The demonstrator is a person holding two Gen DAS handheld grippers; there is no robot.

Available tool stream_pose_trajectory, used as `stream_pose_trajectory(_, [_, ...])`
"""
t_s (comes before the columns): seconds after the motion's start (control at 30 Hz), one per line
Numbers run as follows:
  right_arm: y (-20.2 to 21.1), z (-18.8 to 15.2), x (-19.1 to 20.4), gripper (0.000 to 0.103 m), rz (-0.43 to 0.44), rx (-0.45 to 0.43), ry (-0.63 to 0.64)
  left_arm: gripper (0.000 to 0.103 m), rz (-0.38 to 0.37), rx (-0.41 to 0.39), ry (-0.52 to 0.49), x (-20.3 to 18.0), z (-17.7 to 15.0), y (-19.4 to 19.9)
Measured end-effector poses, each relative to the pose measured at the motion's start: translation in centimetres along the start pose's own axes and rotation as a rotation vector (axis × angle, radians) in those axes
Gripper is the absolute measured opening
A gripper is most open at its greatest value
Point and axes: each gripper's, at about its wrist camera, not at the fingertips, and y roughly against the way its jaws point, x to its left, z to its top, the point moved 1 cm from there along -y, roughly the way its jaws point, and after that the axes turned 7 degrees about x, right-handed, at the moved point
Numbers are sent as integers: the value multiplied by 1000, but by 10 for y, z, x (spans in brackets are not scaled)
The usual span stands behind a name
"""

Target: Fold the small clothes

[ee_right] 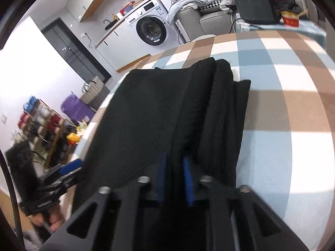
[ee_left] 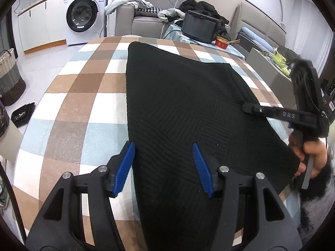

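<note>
A black knitted garment (ee_left: 184,104) lies spread on the checked tablecloth (ee_left: 83,96). My left gripper (ee_left: 163,167) is open, its blue pads straddling the garment's near left edge just above the cloth. My right gripper (ee_right: 173,179) is shut on the garment's right edge (ee_right: 217,108), with folds of fabric bunched between its blue pads. In the left wrist view the right gripper (ee_left: 248,107) reaches in from the right and pinches the garment's edge. The left gripper (ee_right: 69,169) shows at the lower left of the right wrist view.
A washing machine (ee_left: 83,16) and a sofa with piled clothes (ee_left: 146,10) stand behind the table. A black appliance (ee_left: 199,26) and a red bowl (ee_left: 223,41) sit on a side table at the back right. A woven basket (ee_left: 8,77) stands on the floor at left.
</note>
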Motion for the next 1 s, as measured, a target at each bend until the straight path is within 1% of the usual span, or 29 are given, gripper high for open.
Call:
stream_pose_trajectory(0.07, [16, 0, 15, 7, -26, -71, 58, 54, -47, -8, -1, 0, -1, 5])
stream_pose_trajectory(0.13, [37, -2, 31, 7, -97, -134, 128, 56, -70, -16, -3, -2, 0, 8])
stream_pose_trajectory(0.17, [39, -2, 32, 7, -113, -136, 136, 58, -74, -20, -7, -3, 0, 8])
stream_pose_trajectory(0.23, [36, -3, 26, 7, -166, -109, 128, 58, -71, -15, -24, -6, 1, 4])
stream_pose_trajectory(0.27, [30, -4, 22, 7, -174, -83, 114, 58, -57, -5, -33, -8, 1, 1])
stream_pose_trajectory(0.3, [21, -4, 16, 10, -174, -42, 96, 58, -36, 5, -40, -8, 1, -2])
stream_pose_trajectory(0.33, [15, -4, 9, 11, -163, -1, 62, 58, -20, 13, -46, -9, 0, -4])
stream_pose_trajectory(0.43, [28, -12, 1, 16, -98, 13, 7, 59, 1, 20, -56, -8, -5, -3])
stream_pose_trajectory(0.47, [35, -17, 1, 20, -74, 12, 3, 59, 1, 23, -56, -6, -7, -2])
stream_pose_trajectory(0.5, [47, -26, 0, 27, -16, 14, 0, 59, 0, 28, -53, -4, -10, -1])
stream_pose_trajectory(0.53, [54, -33, -1, 31, 19, 17, -13, 59, 0, 36, -45, -1, -13, -1])
stream_pose_trajectory(0.57, [59, -41, -2, 40, 57, 20, -31, 59, -4, 42, -36, 1, -16, -1])
stream_pose_trajectory(0.6, [63, -52, -1, 42, 100, 30, -46, 59, -13, 49, -25, 4, -19, -1])
stream_pose_trajectory(0.67, [65, -66, 5, 42, 119, 51, -46, 59, -18, 64, -8, 7, -24, -2])
stream_pose_trajectory(0.73, [60, -76, 14, 42, 90, 61, -17, 59, -23, 68, -6, 9, -30, -2])
stream_pose_trajectory(0.77, [56, -79, 17, 37, 63, 65, -4, 59, -21, 69, -6, 9, -32, -1])
stream_pose_trajectory(0.8, [54, -80, 19, 20, 40, 69, 0, 59, -18, 68, -5, 9, -34, 0])
stream_pose_trajectory(0.83, [53, -80, 22, 14, 14, 68, 7, 59, -15, 67, -4, 10, -35, 1])
stream_pose_trajectory(0.87, [56, -81, 24, 13, 27, 58, 13, 59, -13, 64, -1, 10, -36, 3])
stream_pose_trajectory(0.9, [64, -83, 28, 12, 47, 25, 27, 59, -13, 59, 0, 11, -38, 7])
stream_pose_trajectory(0.93, [71, -85, 32, 12, 35, 1, 35, 60, -11, 52, 0, 11, -40, 10])
stream_pose_trajectory(0.97, [72, -88, 32, 12, 15, 13, 35, 63, -7, 48, 2, 12, -42, 13])
stream_pose_trajectory(1.0, [67, -94, 29, 12, -24, 44, 29, 65, 1, 48, 10, 14, -45, 15])
